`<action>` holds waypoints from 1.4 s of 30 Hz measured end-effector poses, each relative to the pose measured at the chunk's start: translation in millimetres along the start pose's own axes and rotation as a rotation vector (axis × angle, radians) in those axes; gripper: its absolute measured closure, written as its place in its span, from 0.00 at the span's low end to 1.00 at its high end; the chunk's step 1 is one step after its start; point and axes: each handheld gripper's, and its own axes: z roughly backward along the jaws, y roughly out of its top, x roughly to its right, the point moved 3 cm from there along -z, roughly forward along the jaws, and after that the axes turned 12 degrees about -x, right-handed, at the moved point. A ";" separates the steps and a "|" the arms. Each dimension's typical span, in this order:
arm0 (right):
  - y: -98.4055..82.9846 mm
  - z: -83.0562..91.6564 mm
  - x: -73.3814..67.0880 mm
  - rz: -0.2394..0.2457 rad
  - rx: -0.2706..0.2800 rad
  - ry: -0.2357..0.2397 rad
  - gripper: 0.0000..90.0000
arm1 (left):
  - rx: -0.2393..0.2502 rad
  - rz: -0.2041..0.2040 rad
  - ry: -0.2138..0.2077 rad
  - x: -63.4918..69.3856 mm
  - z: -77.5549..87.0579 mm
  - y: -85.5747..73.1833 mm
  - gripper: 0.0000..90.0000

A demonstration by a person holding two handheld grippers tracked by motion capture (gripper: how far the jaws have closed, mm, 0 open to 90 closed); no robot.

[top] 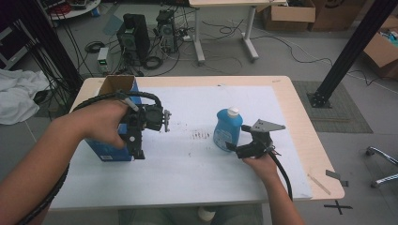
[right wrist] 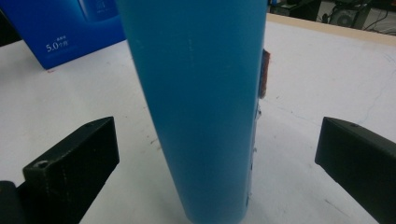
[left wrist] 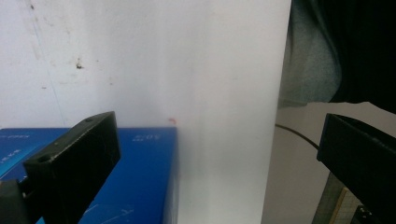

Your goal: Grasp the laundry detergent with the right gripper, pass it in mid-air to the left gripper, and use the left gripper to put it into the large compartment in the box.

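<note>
Reaching in with my right gripper (top: 233, 139), I am bringing its jaws up on either side of the upright blue plastic bottle with the white cap (top: 227, 129), which is standing near the middle of the white mat (top: 197, 164) covering the wooden table (top: 300, 117). I am judging this as the approach step of a grasp: in the right gripper view the bottle's body (right wrist: 198, 102) is sitting between the two black jaws, which are spread wide, with clear space on both sides and nothing touched yet. The next move, as I am reading it, calls for easing forward a little and closing squarely on the round body, low enough that the bottle is not tipping.

My left gripper (top: 137, 152) is hovering at the open blue cardboard box (top: 110, 152) at the mat's left side. Its jaws are also standing wide apart and gripping nothing; in the left gripper view one jaw is lying over the box's blue face (left wrist: 140, 177), though I cannot tell whether it is touching.
</note>
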 end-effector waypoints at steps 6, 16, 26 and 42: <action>0.5 -11.3 -0.5 -0.002 0.014 -0.009 0.00 | -0.006 -0.003 -0.005 0.7 -0.5 1.3 0.00; 2.6 -22.1 2.5 -0.025 0.082 -0.021 0.00 | -0.008 0.002 -0.010 -0.5 -3.7 -0.9 0.00; 2.7 -28.8 -6.1 0.019 0.077 -0.039 0.08 | -0.006 0.013 -0.011 -0.4 -5.7 -3.5 0.00; 4.9 -25.9 -5.1 0.040 0.080 -0.073 0.27 | -0.004 0.020 -0.011 -0.9 -6.0 -3.4 0.00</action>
